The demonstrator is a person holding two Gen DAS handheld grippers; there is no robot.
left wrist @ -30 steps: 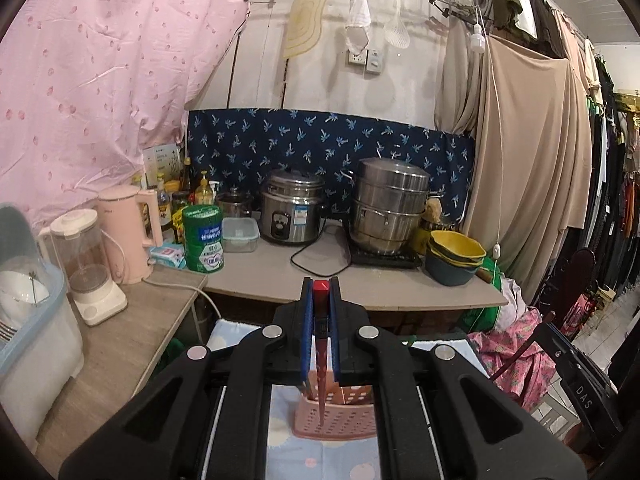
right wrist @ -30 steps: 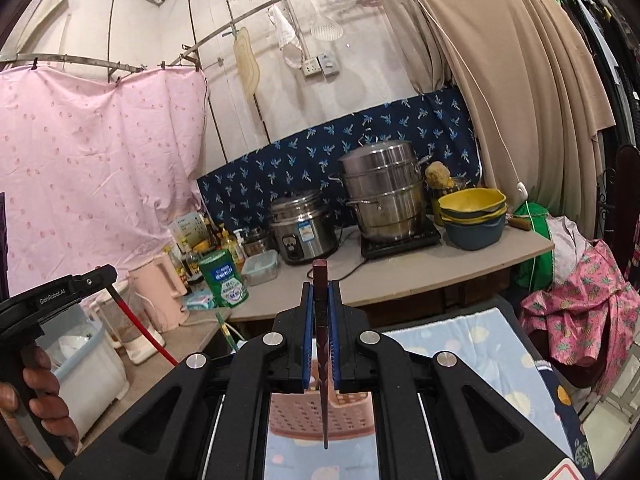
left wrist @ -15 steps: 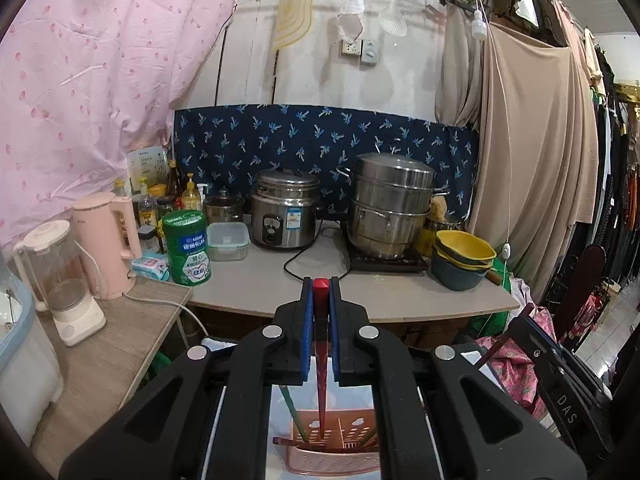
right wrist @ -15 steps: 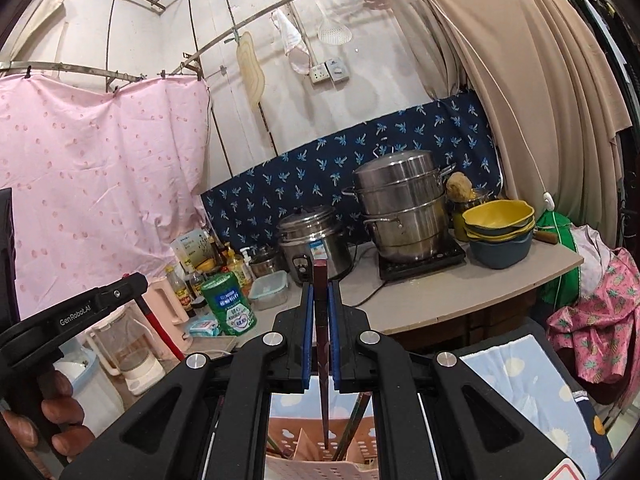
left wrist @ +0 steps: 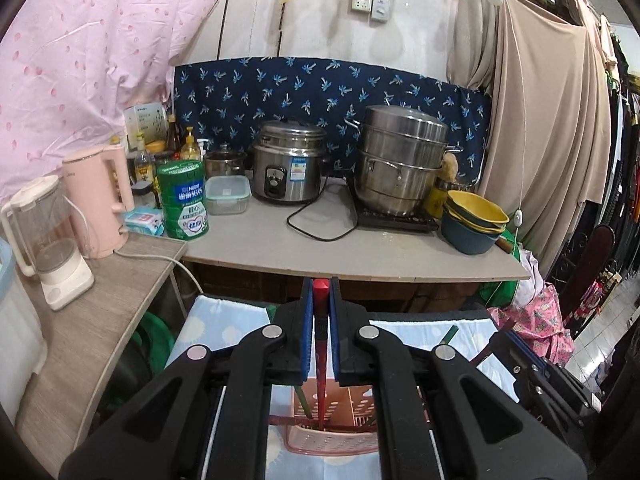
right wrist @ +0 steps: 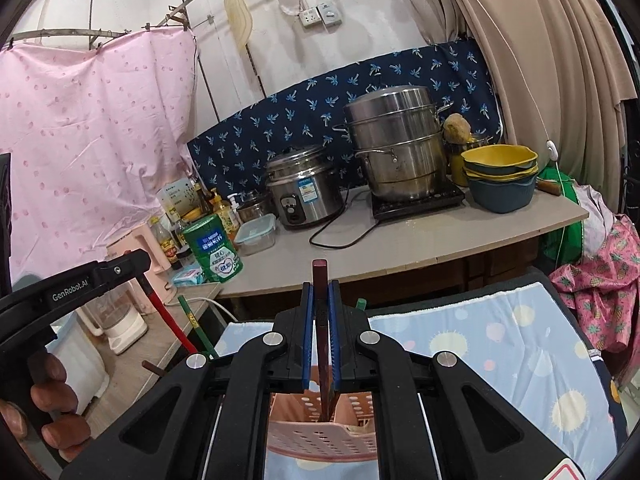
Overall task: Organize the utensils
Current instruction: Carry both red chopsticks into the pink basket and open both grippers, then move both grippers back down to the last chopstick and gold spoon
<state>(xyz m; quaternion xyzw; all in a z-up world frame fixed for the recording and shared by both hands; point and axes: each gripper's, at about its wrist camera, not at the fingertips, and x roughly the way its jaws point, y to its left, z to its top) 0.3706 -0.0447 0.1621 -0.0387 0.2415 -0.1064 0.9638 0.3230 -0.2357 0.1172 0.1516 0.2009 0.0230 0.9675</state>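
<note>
My left gripper [left wrist: 320, 300] is shut on a red chopstick [left wrist: 321, 286] that stands upright between the blue pads. Its lower end reaches into the pink slotted utensil basket [left wrist: 332, 438] just below. A green chopstick [left wrist: 302, 404] leans inside that basket. My right gripper [right wrist: 320, 300] is shut on a dark maroon chopstick [right wrist: 320, 270], whose tip dips into the same basket [right wrist: 320, 442]. In the right wrist view, the left gripper [right wrist: 132, 266] shows at the left with the red chopstick [right wrist: 168, 316], next to a green chopstick [right wrist: 196, 326]. The basket's floor is hidden.
The basket stands on a blue patterned cloth [right wrist: 500, 344]. Behind it is a counter [left wrist: 360, 256] with a rice cooker [left wrist: 290, 168], steamer pot [left wrist: 400, 164], stacked bowls [left wrist: 474, 220] and a green tin [left wrist: 184, 200]. A side shelf [left wrist: 100, 312] holds a blender and pink kettle. A hand [right wrist: 48, 412] grips the left handle.
Both grippers have sunk and moved forward over the basket. The chopsticks' lower ends, above it before, now sit inside it. Both grips stay the same.
</note>
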